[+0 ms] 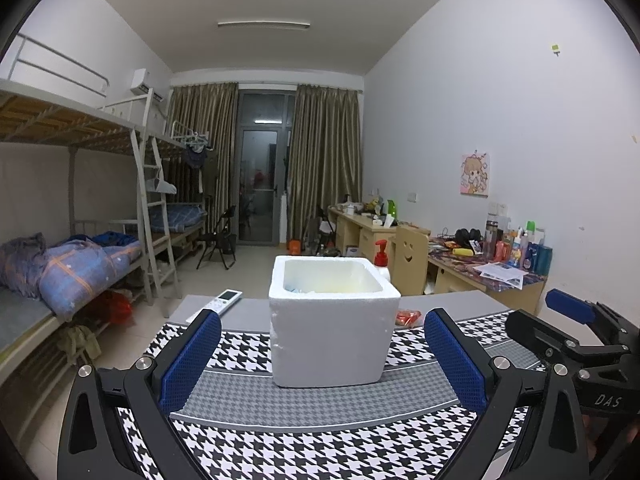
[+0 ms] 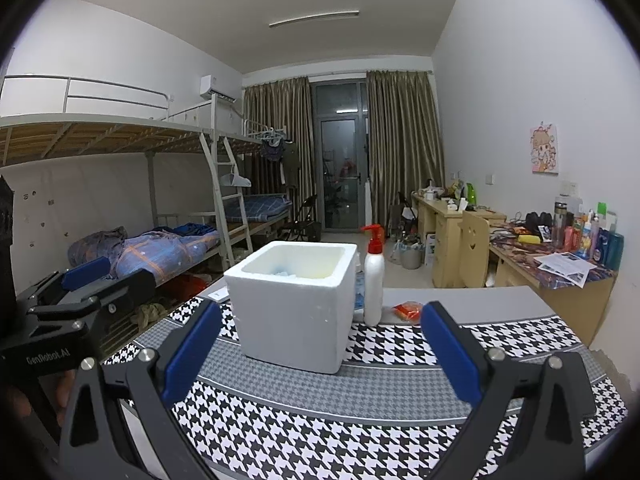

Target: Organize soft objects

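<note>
Both grippers, left gripper (image 1: 322,356) and right gripper (image 2: 320,350), spread wide, empty. Foam box (image 1: 330,330) mid-frame: light, crumbly; hold outer walls gently.

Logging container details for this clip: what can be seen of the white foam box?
The white foam box looks like thick-walled polystyrene, squarish, lidless and upright on the houndstooth mat. Its outer surface is pitted near the edges. Inside, a bit of pale blue shows at the bottom; the rest is hidden. Neither claw touches it.
</note>
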Available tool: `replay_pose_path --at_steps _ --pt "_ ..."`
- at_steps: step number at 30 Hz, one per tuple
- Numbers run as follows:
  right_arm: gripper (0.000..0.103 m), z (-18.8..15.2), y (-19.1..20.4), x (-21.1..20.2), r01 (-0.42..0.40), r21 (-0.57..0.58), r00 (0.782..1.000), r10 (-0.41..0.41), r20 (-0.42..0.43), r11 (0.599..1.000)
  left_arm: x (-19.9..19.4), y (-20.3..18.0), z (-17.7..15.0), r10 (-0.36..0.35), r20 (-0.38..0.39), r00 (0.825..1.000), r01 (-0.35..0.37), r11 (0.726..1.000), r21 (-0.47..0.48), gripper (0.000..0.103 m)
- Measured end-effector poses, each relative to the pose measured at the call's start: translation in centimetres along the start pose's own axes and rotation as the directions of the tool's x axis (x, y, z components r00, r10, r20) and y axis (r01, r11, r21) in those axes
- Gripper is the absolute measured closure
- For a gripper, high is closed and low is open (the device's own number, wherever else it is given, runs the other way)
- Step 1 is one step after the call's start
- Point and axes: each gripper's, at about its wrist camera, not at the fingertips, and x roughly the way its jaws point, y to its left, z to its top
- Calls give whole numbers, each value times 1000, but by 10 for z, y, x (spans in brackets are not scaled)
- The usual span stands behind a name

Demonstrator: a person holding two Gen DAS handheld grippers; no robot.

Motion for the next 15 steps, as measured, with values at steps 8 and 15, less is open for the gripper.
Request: replay_pose_path --at_steps 8,15 --pt "2 -15 -7 -6 29 14 1000 -29 10 999 -3 -1 -13 21 10 1000 -21 1000 -5 1" --pt "2 -25 -14 -4 32 40 1000 -31 -2 999 -1 -2 -19 44 6 999 -44 999 -1 1"
